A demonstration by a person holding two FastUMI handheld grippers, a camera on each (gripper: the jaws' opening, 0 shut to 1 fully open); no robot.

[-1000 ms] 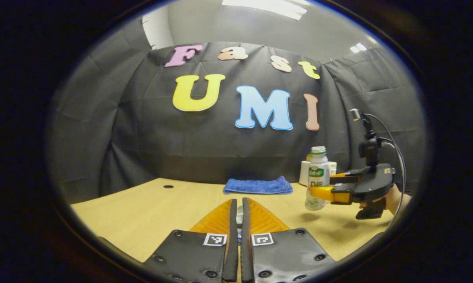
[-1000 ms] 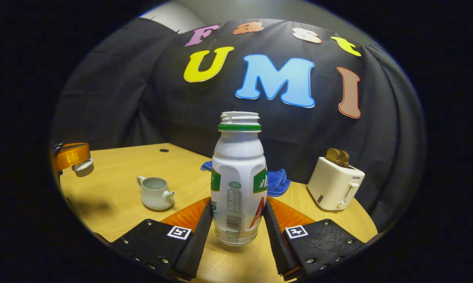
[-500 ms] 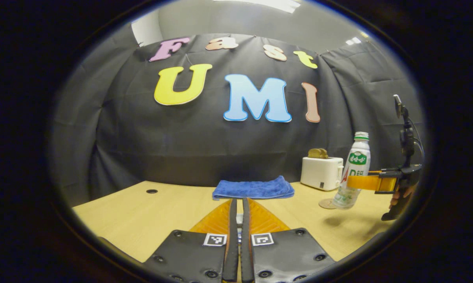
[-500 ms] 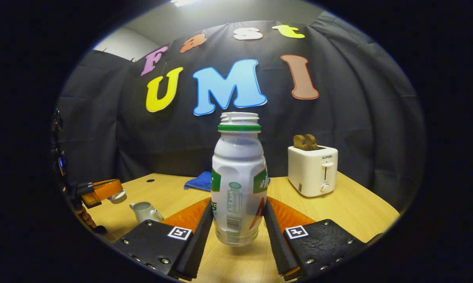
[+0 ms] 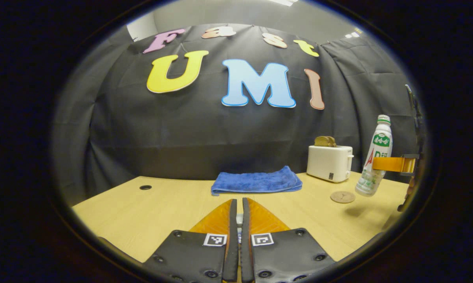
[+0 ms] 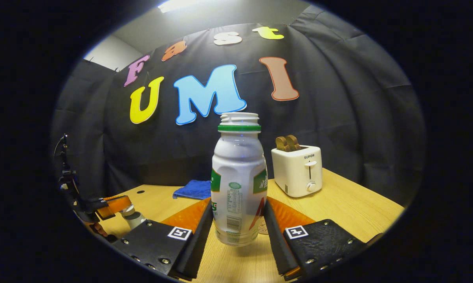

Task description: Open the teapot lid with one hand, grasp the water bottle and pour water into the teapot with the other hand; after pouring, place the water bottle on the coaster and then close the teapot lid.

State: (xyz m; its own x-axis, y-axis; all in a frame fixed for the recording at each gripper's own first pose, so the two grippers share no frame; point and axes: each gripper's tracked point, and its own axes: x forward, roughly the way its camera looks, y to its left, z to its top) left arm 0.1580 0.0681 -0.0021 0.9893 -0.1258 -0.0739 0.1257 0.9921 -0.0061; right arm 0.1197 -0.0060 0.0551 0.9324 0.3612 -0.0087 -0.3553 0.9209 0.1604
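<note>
White plastic water bottle (image 6: 239,184) with green neck ring, uncapped, green-and-red printed label, clamped upright between right gripper (image 6: 238,220) fingers above light wood-grain table (image 6: 350,208), round cork coaster (image 5: 342,197) near white toaster (image 6: 298,170), left gripper (image 5: 236,220) fingers clenched together on a small pale thing I cannot make out.

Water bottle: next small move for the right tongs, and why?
Probably carry the water bottle a little toward the coaster and lower it. In the left gripper view the right tongs hold it upright, off the table, just beside the coaster, which lies bare.
</note>
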